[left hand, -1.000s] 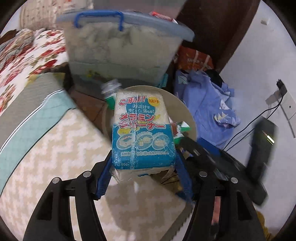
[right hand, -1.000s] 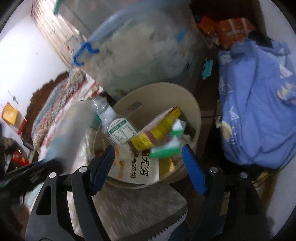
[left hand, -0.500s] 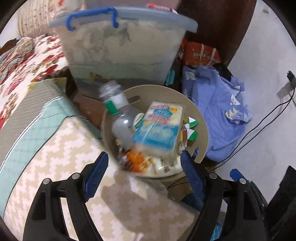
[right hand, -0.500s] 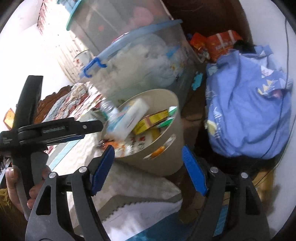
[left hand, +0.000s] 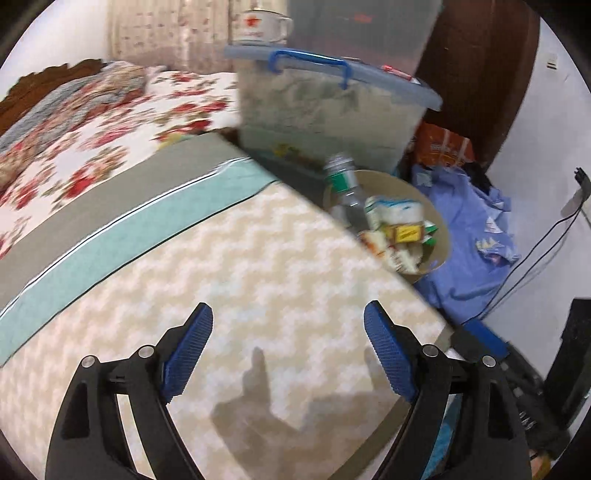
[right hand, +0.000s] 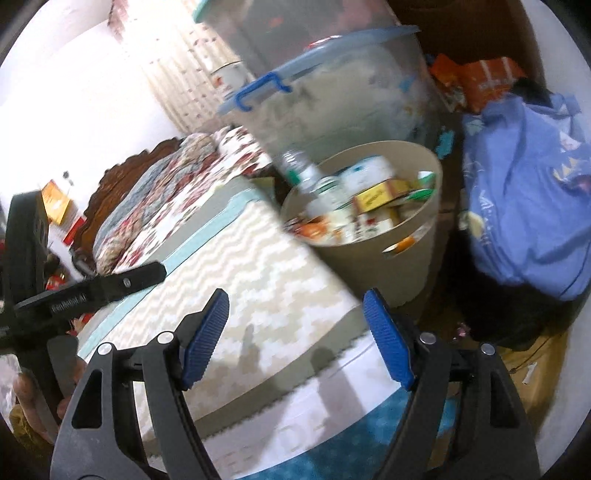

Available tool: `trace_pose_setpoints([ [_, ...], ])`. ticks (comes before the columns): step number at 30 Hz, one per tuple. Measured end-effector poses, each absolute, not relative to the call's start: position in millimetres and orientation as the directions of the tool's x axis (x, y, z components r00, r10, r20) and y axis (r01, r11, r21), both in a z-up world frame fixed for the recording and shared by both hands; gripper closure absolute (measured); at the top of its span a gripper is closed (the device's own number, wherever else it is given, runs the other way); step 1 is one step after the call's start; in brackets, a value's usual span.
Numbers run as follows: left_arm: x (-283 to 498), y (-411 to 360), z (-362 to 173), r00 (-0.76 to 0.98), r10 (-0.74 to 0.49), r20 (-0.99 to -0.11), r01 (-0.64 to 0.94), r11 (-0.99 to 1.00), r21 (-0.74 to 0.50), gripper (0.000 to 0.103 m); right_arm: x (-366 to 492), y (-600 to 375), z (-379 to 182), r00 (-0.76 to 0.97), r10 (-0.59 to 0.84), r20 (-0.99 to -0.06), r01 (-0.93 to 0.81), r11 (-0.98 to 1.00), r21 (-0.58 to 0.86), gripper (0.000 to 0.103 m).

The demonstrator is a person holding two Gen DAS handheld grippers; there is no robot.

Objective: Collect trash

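A beige round bin (left hand: 441, 254) stands beside the bed, filled with trash. Inside lie a blue-and-white sponge packet (left hand: 391, 212), a clear bottle with a green label (left hand: 345, 184) and a yellow box (left hand: 406, 232). My left gripper (left hand: 288, 354) hovers over the zigzag blanket, well back from the bin; its jaws are opening and nothing is between them. My right gripper (right hand: 295, 339) is open and empty, nearer the bin (right hand: 406, 266). The right wrist view also shows the packet (right hand: 369, 171), the bottle (right hand: 314, 181) and the left gripper (right hand: 92, 291) held by a hand.
A clear storage box with a blue lid (left hand: 332, 110) stands behind the bin, with a mug (left hand: 258, 24) on top. A blue garment (left hand: 469, 236) and an orange bag (left hand: 443, 147) lie to the right. A floral quilt (left hand: 92, 122) covers the bed. Cables (left hand: 535, 258) run along the wall.
My left gripper let go of the sponge packet, which dropped into the bin. Both grippers then drew back from the bin over the bed.
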State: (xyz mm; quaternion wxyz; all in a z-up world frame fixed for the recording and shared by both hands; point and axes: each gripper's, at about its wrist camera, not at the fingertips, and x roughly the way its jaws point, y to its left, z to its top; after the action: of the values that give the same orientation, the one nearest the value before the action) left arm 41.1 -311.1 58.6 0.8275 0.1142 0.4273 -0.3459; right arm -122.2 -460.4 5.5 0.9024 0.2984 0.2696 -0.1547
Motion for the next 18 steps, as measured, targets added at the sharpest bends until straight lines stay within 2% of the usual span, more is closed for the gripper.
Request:
trace_pose_setpoints([
  [8,27,-242,62,0.482,-0.421,-0.768,0.593,0.803,-0.068,0.023,-119,-406,14,0.815,-0.055,-0.577,0.375,0.809,0.452,0.027],
  [18,8,-198,74,0.541,-0.42,-0.728,0.557,0.828,-0.063,0.014,-120,-365,29,0.825,-0.057,-0.562,0.344,0.84,0.419,0.027],
])
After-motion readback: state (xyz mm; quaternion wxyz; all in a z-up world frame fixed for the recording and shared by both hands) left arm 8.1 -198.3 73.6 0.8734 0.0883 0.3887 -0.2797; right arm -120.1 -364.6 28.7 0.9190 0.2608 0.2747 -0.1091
